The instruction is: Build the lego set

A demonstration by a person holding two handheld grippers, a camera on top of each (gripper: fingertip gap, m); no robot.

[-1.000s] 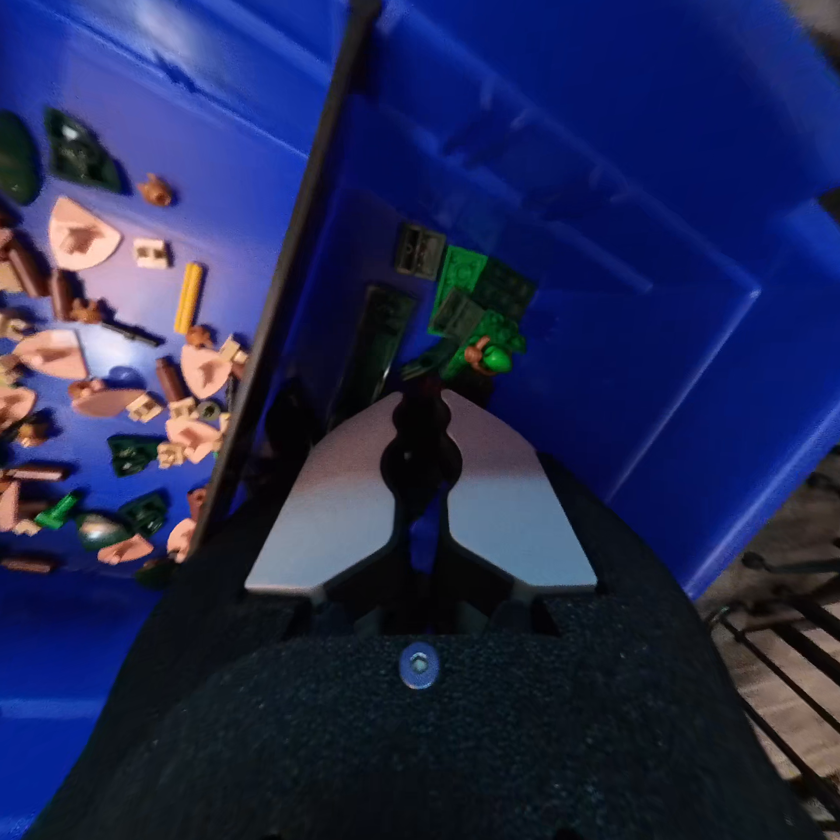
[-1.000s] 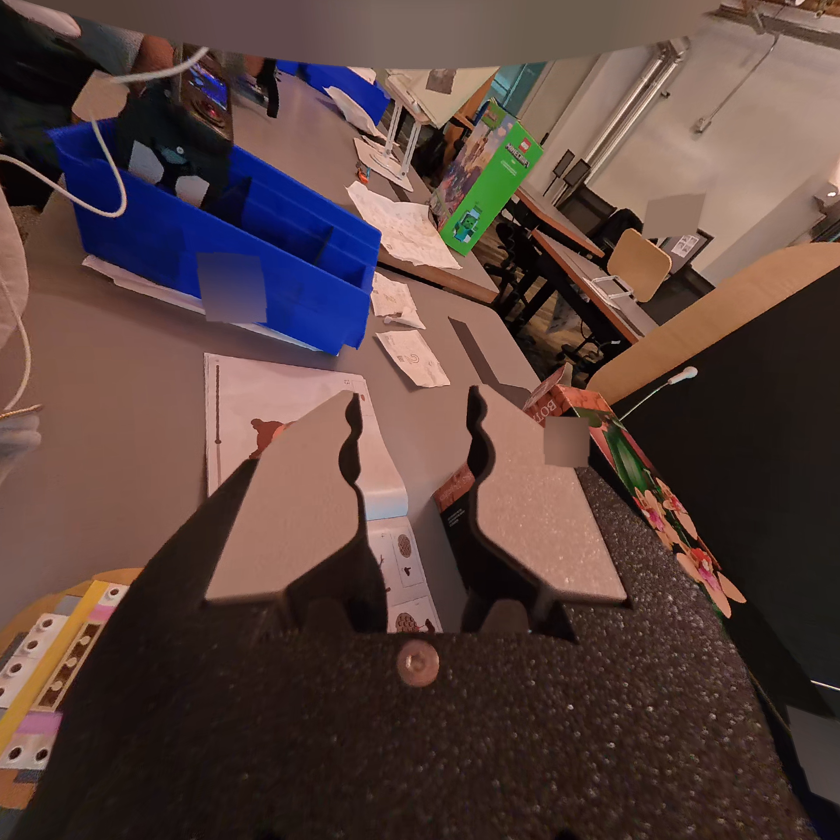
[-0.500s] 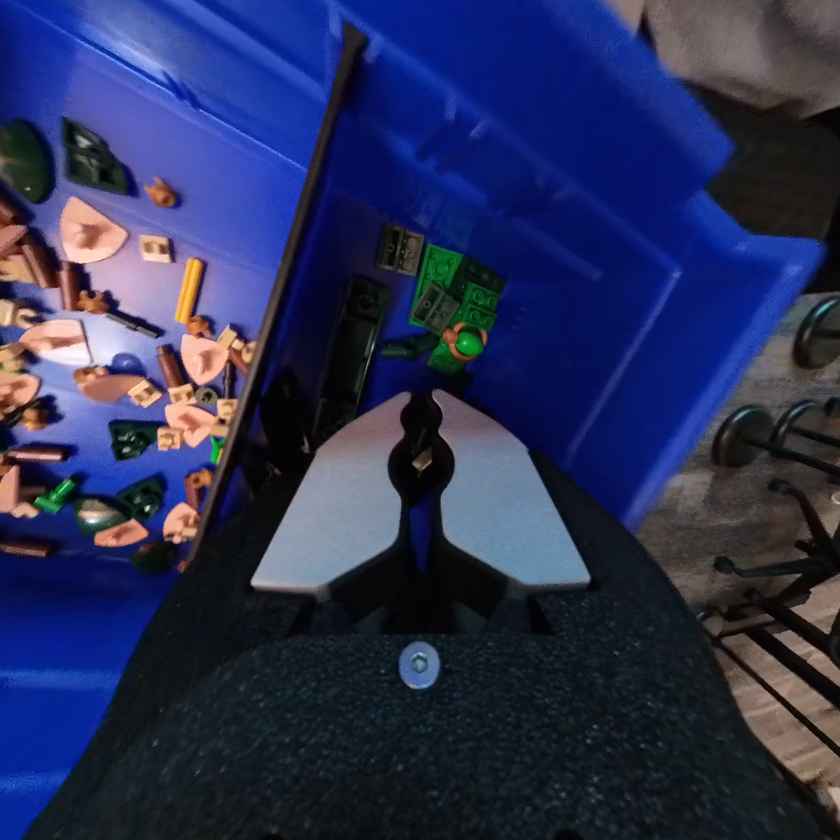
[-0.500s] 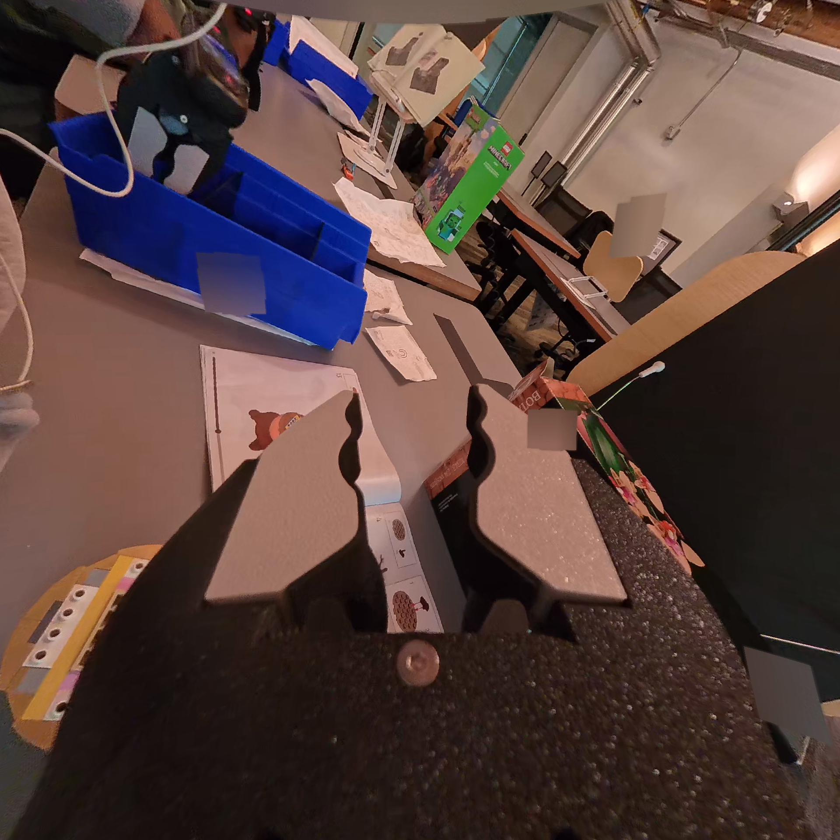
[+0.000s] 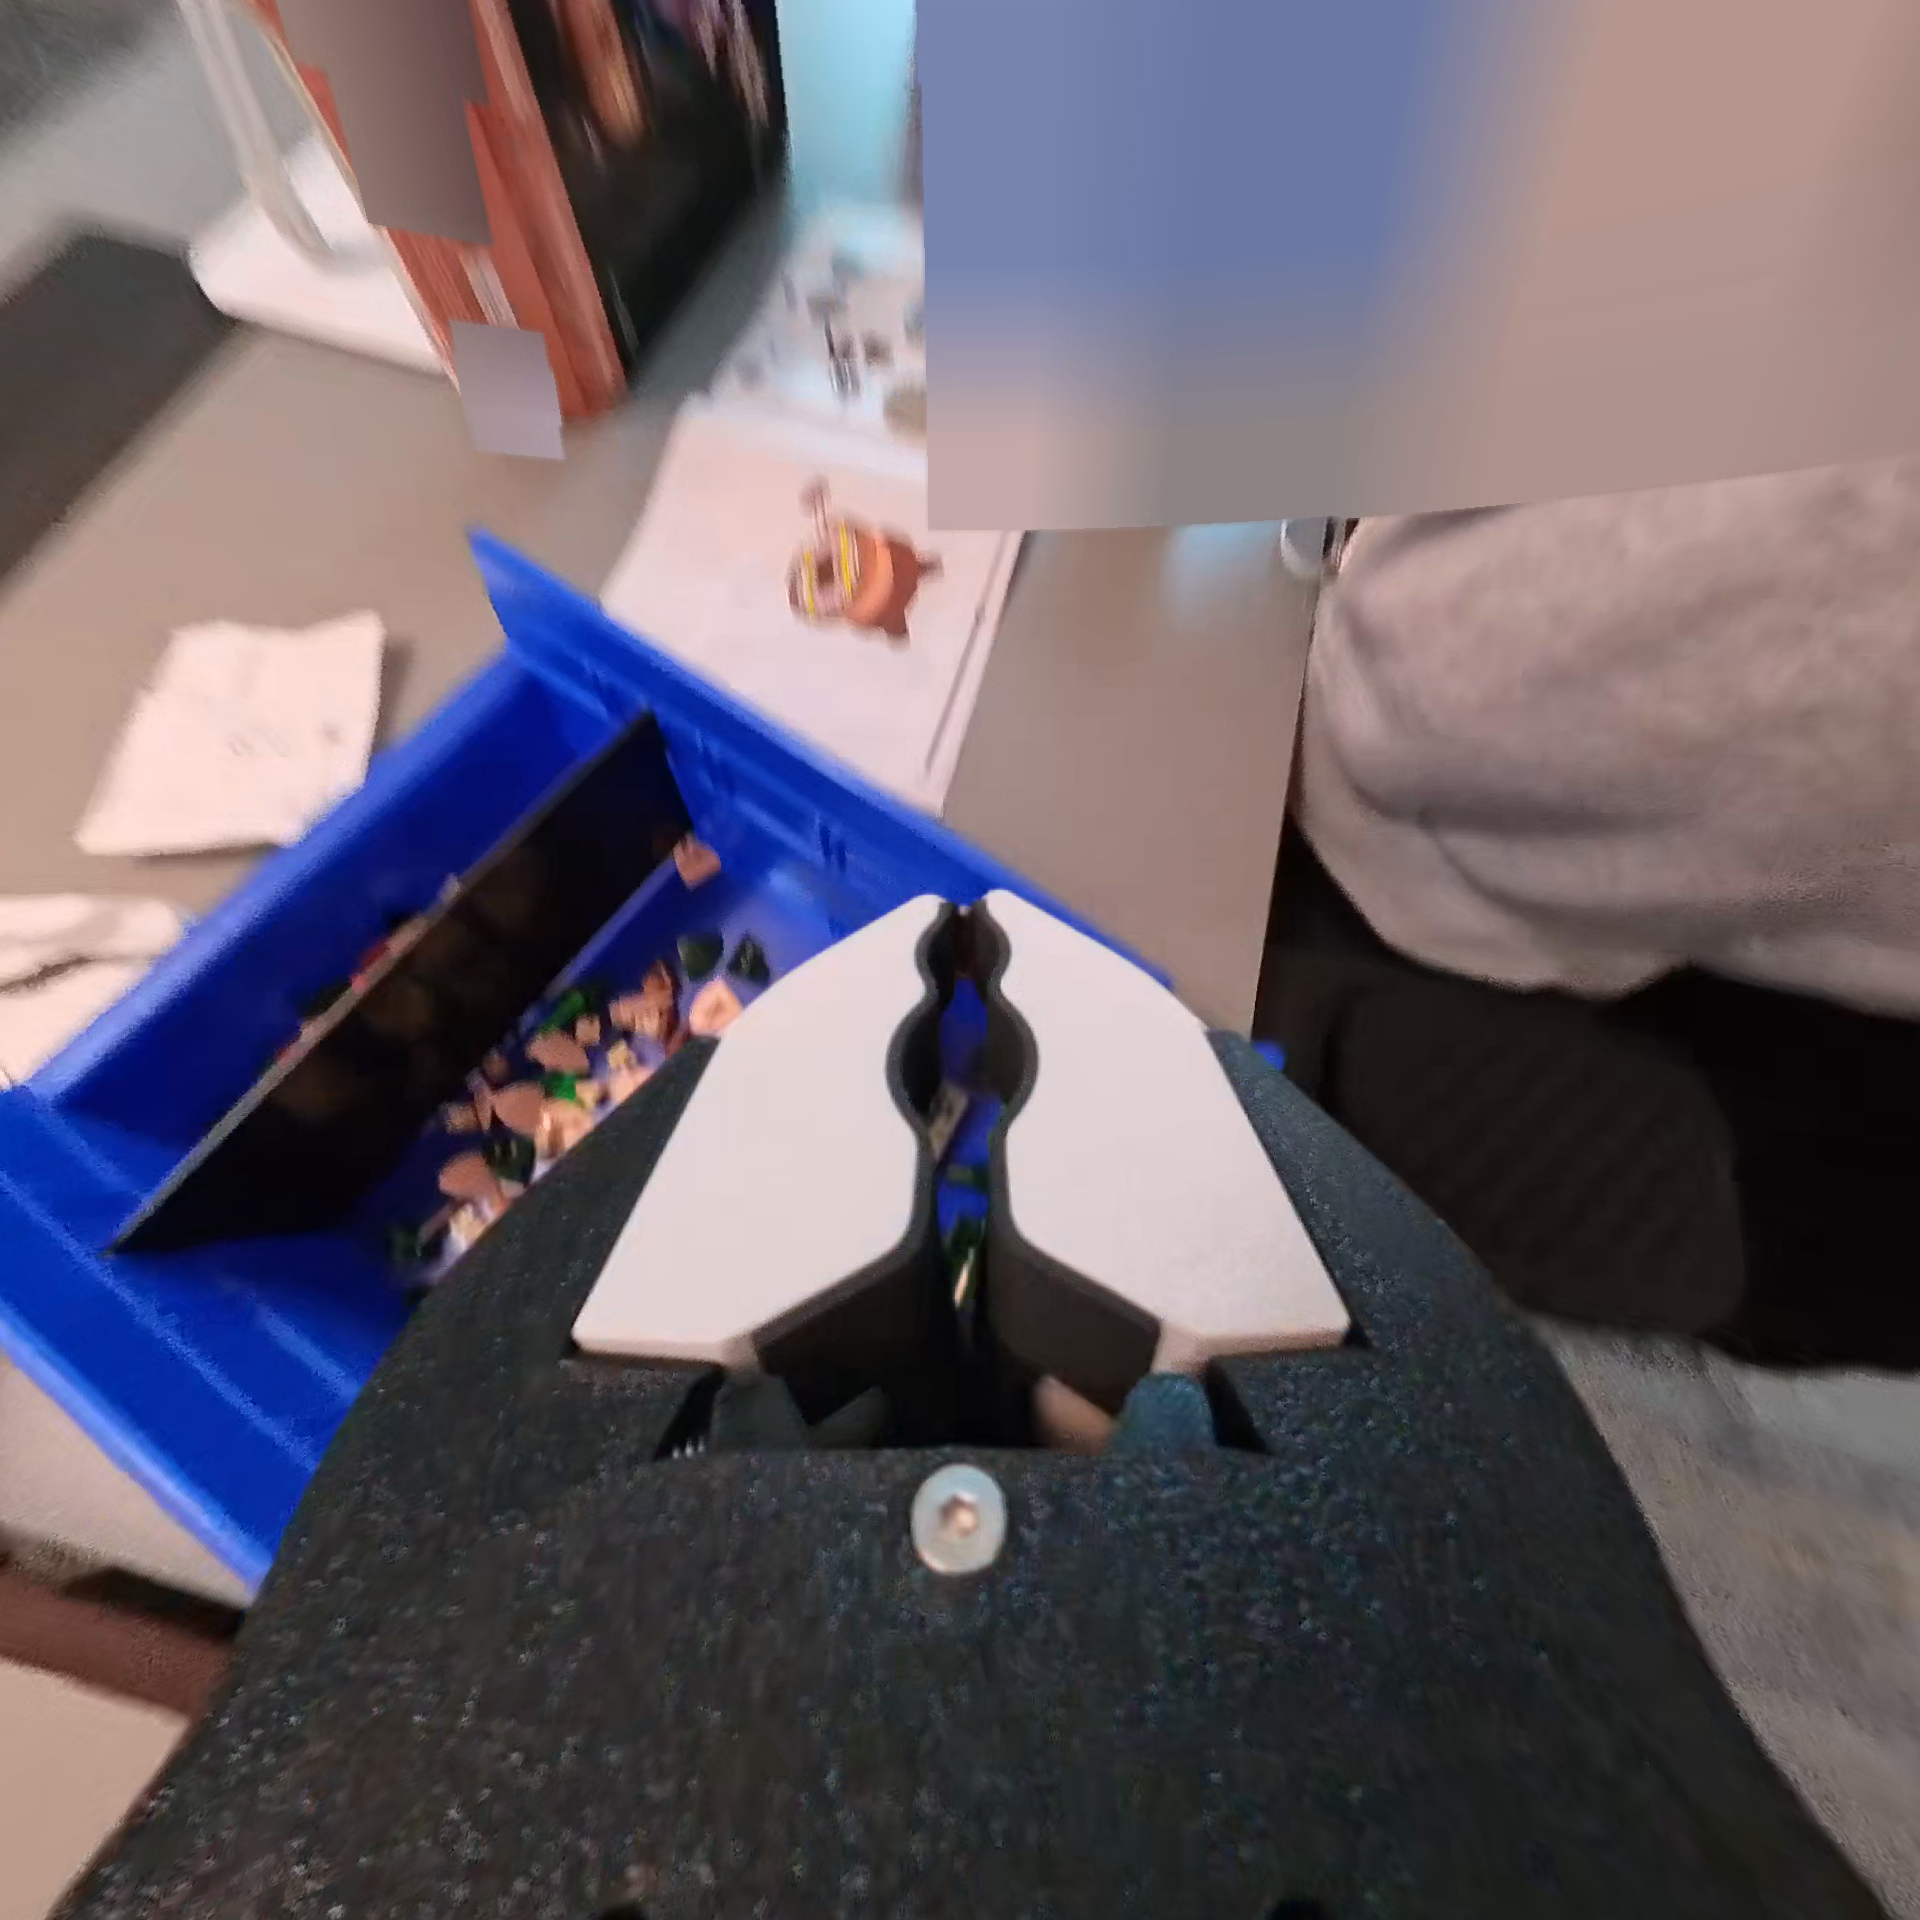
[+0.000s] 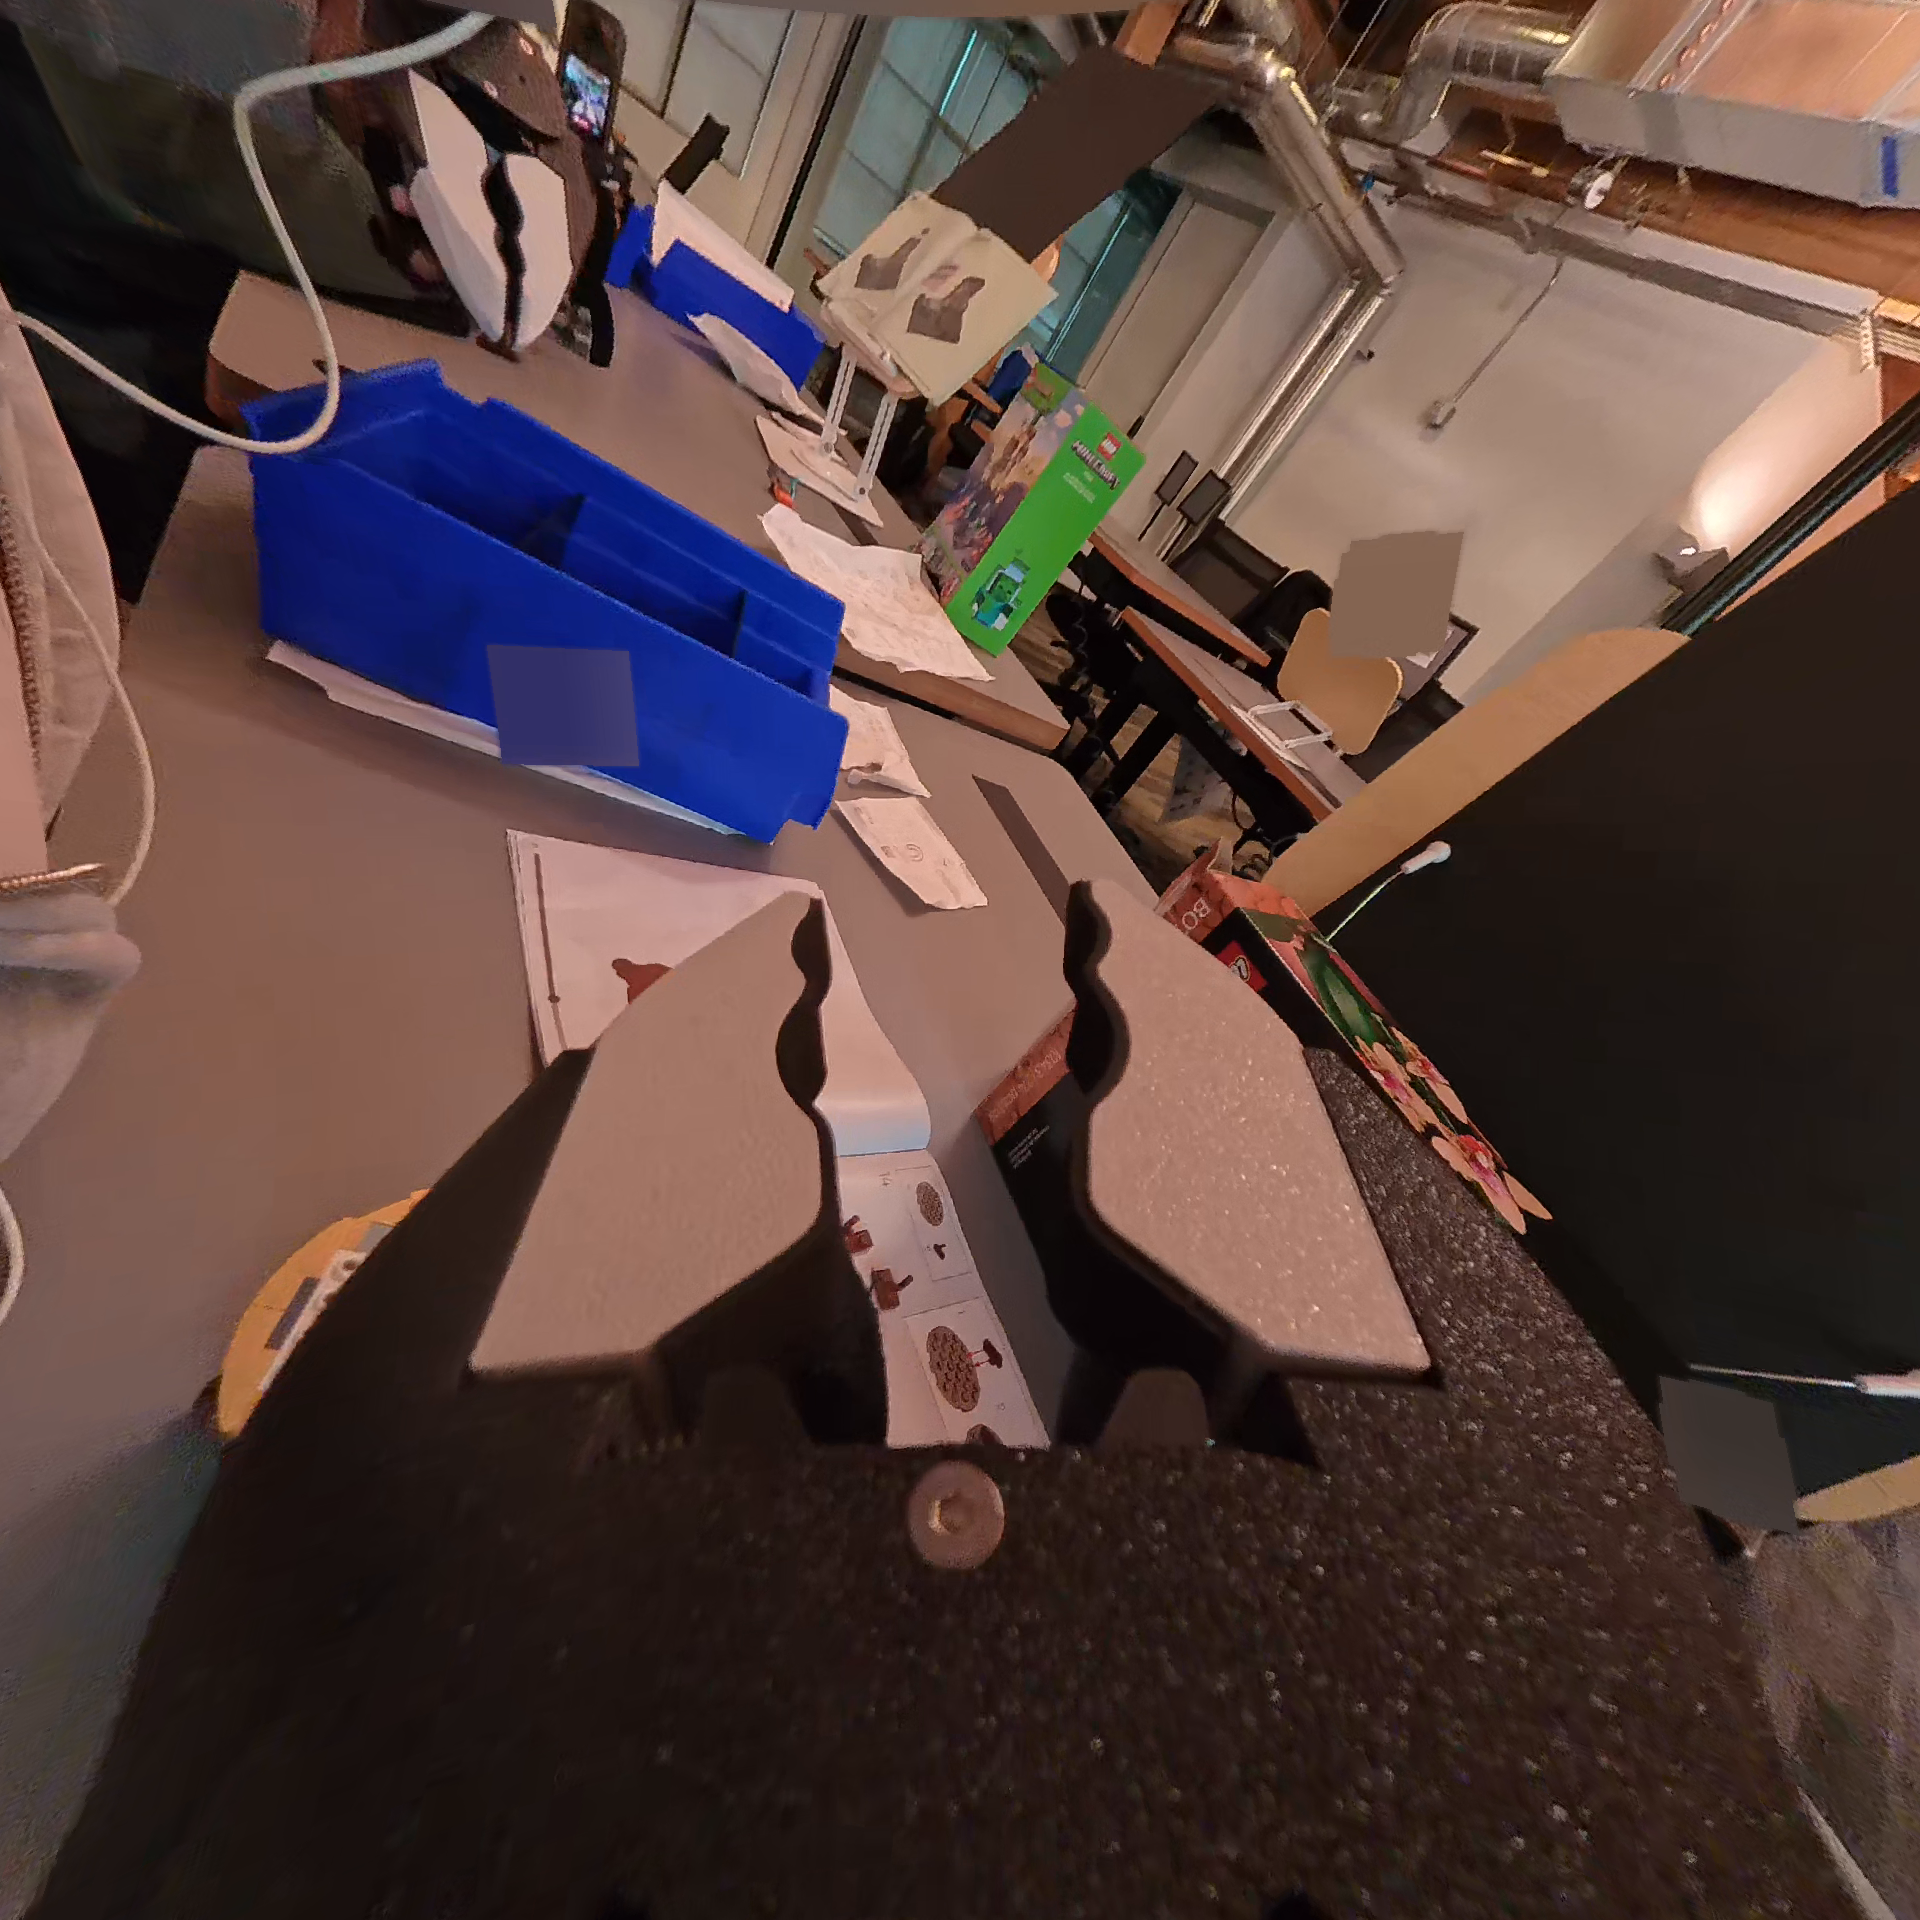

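My left gripper point(image 5: 961, 914) is shut, with a small pale lego piece point(image 5: 948, 1117) showing in the round gap between its jaws. It is held above the blue bin point(image 5: 260, 1340), which holds several loose tan, brown and green pieces point(image 5: 561, 1070) beside a black divider point(image 5: 416, 1039). In the right wrist view the left gripper point(image 6: 499, 249) is raised above the bin point(image 6: 416, 582). My right gripper point(image 6: 945, 909) is open and empty, above the open instruction booklet point(image 6: 644, 904). A round yellow build point(image 6: 301, 1299) lies at the lower left.
A lego box with flowers on it point(image 6: 1340, 997) lies right of the booklet. Paper sheets point(image 6: 914, 852) lie beyond it on the grey table point(image 6: 312, 987). A green box point(image 6: 1039, 520) stands on a farther table. A person's grey sleeve point(image 5: 1610, 727) is at the right. Left tips to right tips: about 40 centimeters. The round yellow build point(image 6: 301, 1299) is about 15 centimeters from my right fingertips and 40 centimeters from my left.
My left gripper took hold of a small piece in the bin's green-piece compartment, then rose out and tilted up toward the table. The right gripper stayed open and shifted only a little.
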